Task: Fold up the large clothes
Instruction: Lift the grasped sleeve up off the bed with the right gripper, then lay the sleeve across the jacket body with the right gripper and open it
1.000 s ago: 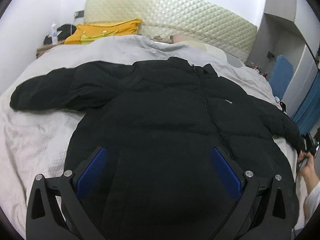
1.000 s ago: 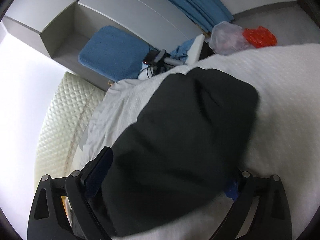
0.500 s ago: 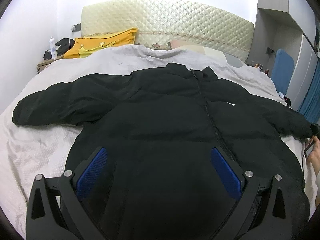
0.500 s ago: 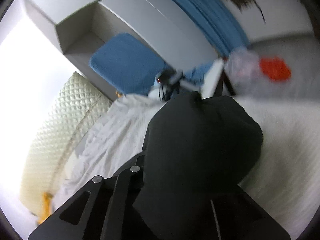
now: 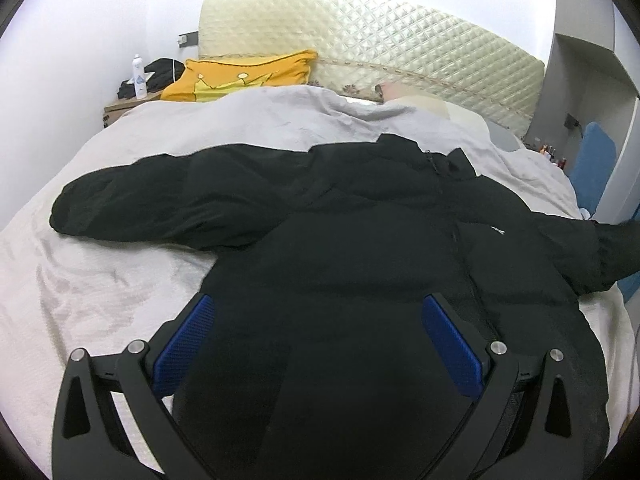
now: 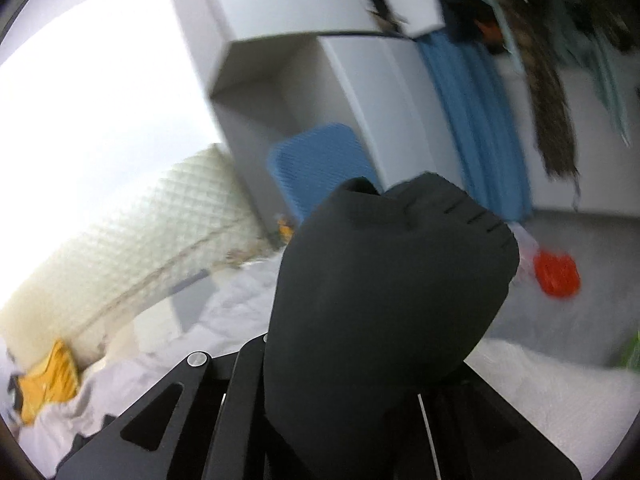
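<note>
A large black puffer jacket [image 5: 360, 240] lies front up on the bed, zipped, collar toward the headboard. Its left sleeve [image 5: 160, 204] stretches flat toward the left. My left gripper [image 5: 320, 344] hovers open over the jacket's hem, its blue pads [image 5: 184, 344] wide apart and holding nothing. The right sleeve [image 5: 612, 248] rises off the bed at the right edge of the left wrist view. In the right wrist view its cuff [image 6: 392, 280] fills the centre, and my right gripper [image 6: 360, 420] is shut on it, lifted well above the bed.
A grey-white cover [image 5: 100, 288] spreads over the bed, with a quilted headboard [image 5: 380, 36] and a yellow pillow [image 5: 240, 80] behind. A bottle [image 5: 138, 78] stands on the nightstand. White wardrobe [image 6: 300, 80], blue curtain [image 6: 472, 120] and an orange bag [image 6: 558, 274] are on the right side.
My right gripper closed on the right sleeve's cuff and lifted it high off the bed while rolling. The left gripper drifted slightly, still open over the hem.
</note>
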A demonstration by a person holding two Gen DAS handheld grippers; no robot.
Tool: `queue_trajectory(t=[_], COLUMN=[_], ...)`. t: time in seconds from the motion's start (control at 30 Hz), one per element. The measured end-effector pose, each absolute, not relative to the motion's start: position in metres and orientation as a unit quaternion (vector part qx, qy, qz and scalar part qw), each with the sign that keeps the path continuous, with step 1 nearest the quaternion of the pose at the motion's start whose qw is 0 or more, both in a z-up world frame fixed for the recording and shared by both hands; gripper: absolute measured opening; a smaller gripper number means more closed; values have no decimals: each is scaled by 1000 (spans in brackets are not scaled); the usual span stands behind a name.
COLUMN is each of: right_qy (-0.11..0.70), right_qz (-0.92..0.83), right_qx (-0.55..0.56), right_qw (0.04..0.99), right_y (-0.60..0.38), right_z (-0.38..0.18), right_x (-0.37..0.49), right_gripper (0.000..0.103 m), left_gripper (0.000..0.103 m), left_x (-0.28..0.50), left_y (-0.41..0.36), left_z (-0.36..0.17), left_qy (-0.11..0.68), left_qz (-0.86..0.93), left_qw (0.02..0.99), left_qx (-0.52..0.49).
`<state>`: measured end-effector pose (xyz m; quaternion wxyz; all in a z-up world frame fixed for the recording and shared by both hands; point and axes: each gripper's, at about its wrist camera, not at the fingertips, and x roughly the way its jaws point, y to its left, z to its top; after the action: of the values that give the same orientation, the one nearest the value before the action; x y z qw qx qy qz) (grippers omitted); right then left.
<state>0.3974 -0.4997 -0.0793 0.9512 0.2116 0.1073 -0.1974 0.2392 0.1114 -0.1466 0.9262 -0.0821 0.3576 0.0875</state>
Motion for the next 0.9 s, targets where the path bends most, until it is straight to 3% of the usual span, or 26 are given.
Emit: queue_trajectory(t=[0.23,0.43,0.9], right_qy=[94,97,157], right_qz=[-116,-45,87], right_qx=[129,61,-3], right_qw=[980,992,984], right_y=[-369,-245,-15], right_z=[5,36,-20], right_x=[401,403,423], right_gripper=[6,6,9], left_gripper=[103,103,103], left_x=[224,213,196], left_y=[122,144,213], left_z=[-127,-120,-118], left_qy=[334,319,293], left_qz=[77,80,117], left_qw=[937,942,946], left_qx=[-72,-68,-78])
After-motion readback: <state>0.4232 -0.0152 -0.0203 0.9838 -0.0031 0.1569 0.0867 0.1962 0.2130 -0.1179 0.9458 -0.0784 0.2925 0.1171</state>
